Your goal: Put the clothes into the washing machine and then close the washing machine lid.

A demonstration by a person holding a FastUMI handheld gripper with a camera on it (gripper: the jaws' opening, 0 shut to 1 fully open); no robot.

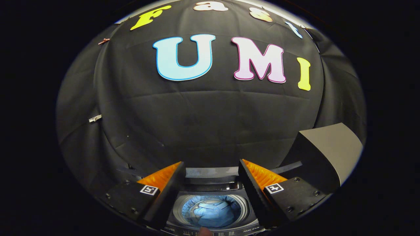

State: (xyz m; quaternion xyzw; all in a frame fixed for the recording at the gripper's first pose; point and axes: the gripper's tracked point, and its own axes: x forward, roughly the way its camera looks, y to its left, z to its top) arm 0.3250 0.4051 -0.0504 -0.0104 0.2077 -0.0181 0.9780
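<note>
The washing machine (pixel 244 220) lies low between my fingers, seen from above. Its round drum (pixel 183 205) is uncovered and lit inside. A light blue garment (pixel 211 213) lies crumpled at the bottom of the drum. The lid (pixel 210 183) appears folded back along the machine's far edge. My gripper (pixel 211 162) hangs above the machine, open, with nothing between its fingers. A small pale shape, perhaps a fingertip (pixel 205 231), shows at the machine's near edge.
A grey box-like block (pixel 328 150) stands to the right of the machine, just beyond my right finger. The black cloth wall (pixel 203 124) rises right behind the machine. Two small clips (pixel 95 118) are pinned to the cloth on the left.
</note>
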